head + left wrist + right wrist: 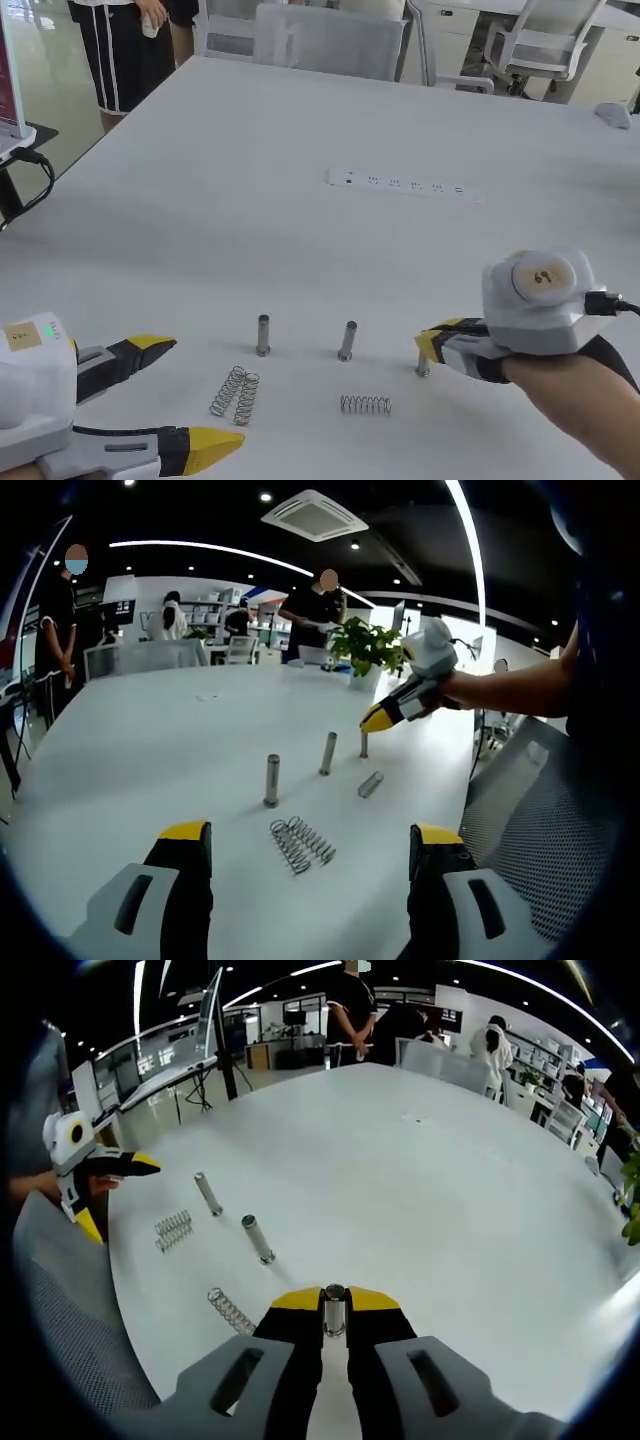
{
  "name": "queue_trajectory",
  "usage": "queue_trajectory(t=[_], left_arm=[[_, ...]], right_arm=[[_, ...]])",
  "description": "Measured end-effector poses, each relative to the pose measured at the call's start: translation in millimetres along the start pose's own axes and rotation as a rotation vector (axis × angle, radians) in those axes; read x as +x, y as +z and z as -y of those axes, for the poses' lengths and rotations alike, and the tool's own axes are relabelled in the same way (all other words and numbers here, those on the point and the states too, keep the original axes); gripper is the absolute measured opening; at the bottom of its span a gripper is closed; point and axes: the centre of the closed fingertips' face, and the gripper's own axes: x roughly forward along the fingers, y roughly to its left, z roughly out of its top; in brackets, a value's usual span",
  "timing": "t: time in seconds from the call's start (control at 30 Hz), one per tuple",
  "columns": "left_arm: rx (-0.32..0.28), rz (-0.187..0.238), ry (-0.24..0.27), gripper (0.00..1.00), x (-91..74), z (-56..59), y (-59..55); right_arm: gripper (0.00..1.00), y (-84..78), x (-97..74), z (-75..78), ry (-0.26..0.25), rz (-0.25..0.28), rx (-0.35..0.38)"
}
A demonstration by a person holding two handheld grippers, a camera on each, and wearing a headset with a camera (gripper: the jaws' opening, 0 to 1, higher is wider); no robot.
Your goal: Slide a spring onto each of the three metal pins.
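Round sticker on the right gripper reads roughly 69.

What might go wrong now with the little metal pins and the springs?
1. The right gripper is shut on the short silver metal pin at the row's end; a tug might tip it over.
2. The two coiled wire springs lie touching side by side in front of the open left gripper, so it might grab both, or they might tangle.
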Motion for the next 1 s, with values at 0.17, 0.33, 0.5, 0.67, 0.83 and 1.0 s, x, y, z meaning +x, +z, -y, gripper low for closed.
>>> queue_trajectory(t=[0.17, 0.33, 0.5, 0.67, 0.83, 1.0], left_arm=[[-0.003, 0.003, -0.001, 0.78, 0.6, 0.6, 1.2], [-0.001, 0.002, -0.002, 0.78, 0.9, 0.9, 1.5], [-0.002, 0.002, -0.004, 0.78, 0.9, 1.5, 0.7], [-0.002, 0.004, -0.006, 0.78, 0.8, 1.9, 1.2], [-0.001, 0.003, -0.006, 0.77, 0.4, 1.7, 1.6], [-0.001, 0.002, -0.007, 0.77, 0.6, 1.4, 1.3]], right_arm=[[0.05, -0.9, -2.0, -1.7, -0.003, 0.008, -0.024], [0.06, -3.2, -4.8, 0.5, -0.009, 0.007, -0.026], [0.06, -5.8, -6.2, 0.9, -0.013, 0.001, -0.039], [0.06, -6.5, -6.1, 1.5, -0.017, 0.0, -0.043], [0.06, -6.6, -6.4, 1.5, -0.021, 0.001, -0.044], [0.08, -7.4, -6.0, 2.5, -0.022, 0.002, -0.045]])
